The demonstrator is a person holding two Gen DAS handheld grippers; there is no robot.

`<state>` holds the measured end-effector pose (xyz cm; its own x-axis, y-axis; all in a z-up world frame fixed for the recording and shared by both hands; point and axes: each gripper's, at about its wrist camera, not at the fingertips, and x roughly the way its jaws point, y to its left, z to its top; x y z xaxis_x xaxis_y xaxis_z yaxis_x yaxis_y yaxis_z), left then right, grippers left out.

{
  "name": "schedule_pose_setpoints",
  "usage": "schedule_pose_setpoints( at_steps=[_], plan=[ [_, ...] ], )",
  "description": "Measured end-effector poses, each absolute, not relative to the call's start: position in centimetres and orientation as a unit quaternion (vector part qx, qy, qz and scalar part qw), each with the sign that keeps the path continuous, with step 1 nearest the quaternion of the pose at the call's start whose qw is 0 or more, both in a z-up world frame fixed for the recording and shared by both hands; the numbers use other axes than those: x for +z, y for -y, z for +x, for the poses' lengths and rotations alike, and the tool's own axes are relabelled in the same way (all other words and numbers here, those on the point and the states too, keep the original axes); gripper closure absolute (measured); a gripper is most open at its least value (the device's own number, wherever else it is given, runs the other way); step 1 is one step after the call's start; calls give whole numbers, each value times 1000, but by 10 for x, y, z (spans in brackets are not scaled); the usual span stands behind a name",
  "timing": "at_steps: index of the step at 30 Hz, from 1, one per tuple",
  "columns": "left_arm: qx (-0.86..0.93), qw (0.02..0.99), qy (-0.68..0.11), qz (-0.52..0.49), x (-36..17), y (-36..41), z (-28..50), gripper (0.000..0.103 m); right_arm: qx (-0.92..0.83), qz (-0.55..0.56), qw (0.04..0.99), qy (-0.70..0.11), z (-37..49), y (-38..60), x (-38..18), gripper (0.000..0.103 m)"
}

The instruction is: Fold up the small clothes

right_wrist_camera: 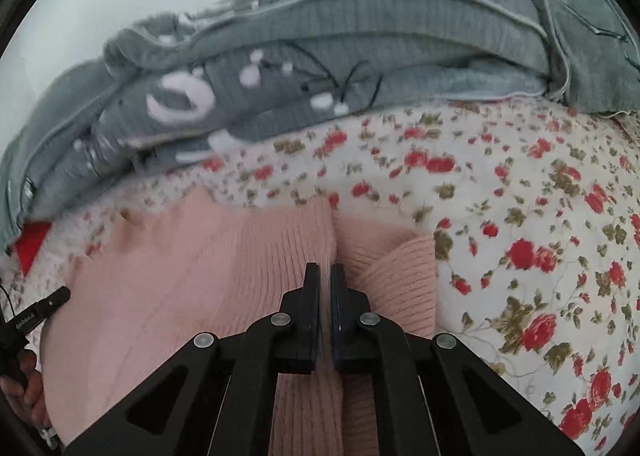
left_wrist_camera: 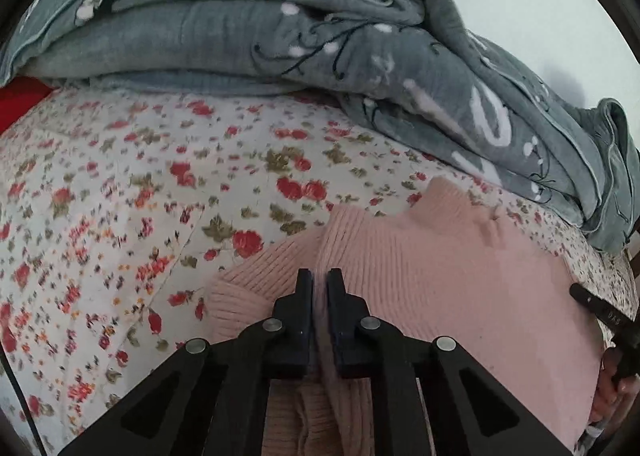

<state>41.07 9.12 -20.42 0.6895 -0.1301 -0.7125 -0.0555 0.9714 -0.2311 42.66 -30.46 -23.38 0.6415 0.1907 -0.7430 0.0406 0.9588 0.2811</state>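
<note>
Left claw [left_wrist_camera: 319, 276] and right claw [right_wrist_camera: 326, 270] each pinch the pink sweater [left_wrist_camera: 440, 268] on the bed [left_wrist_camera: 120, 183] — mid-fold; next, carry both edges over evenly.

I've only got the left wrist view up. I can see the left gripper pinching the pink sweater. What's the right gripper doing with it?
Observer: The right gripper is shut on a ridge of the pink sweater, near the sleeve on its own side.
Operator: Where does that sleeve lie?
Observer: It spreads just right of the pinch, its ribbed cuff resting on the floral sheet.
Operator: Anything red beyond the sweater's far side?
Observer: Yes, a red patch shows under the grey blanket, at the right view's left edge.
Operator: Can you see my left gripper from there?
Observer: Only one black fingertip, low at the left edge.
</note>
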Motion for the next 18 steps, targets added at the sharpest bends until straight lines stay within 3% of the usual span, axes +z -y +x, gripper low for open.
schedule_pose_setpoints(
  at_steps=[3, 5, 10, 15, 18],
  plan=[
    [-28, 922, -373, -105, -183, -90, 401, 78, 37, 131, 900, -414, 420, 307, -221, 93],
    [-40, 933, -347, -86, -168, -84, 396, 66, 28, 127, 912, -390, 413, 310, -207, 82],
    [-93, 939, -327, -52, -157, -50, 407, 63, 53, 112, 929, -349, 413, 291, -168, 67],
    [-80, 928, -365, 13, -191, -25, 427, 63, 67, 70, 919, -381, 437, 264, -200, 67],
    [-92, 903, -417, -40, -217, -42, 441, 63, 50, 101, 890, -442, 454, 279, -235, 77]
  ],
)
